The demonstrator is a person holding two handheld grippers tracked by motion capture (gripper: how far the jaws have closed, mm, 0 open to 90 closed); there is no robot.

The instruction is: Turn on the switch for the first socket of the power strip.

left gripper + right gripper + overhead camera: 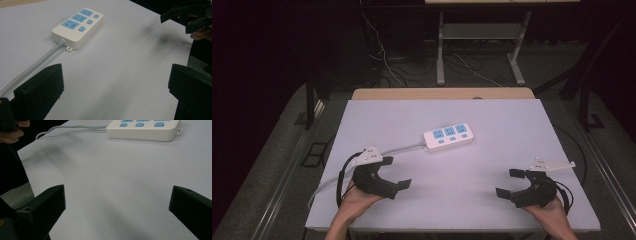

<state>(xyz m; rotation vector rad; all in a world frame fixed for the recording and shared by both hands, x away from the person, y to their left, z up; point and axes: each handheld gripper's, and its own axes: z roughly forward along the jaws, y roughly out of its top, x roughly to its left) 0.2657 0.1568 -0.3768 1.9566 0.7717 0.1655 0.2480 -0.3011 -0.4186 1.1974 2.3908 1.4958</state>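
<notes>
Power strip (449, 135) is lying mid-bench, looking rigid, light and slick, so I'm eyeing its long sides, both my left gripper (396, 176) and right gripper (509, 182) spread empty.

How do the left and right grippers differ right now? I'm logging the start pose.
The left gripper sits close to the power strip's grey cable; the right gripper sits nearer the table's right edge, well away from the cable. The left gripper's jaws point right, towards the table's middle; the right gripper's point left. Both are open, empty, and held low over the white table.
</notes>
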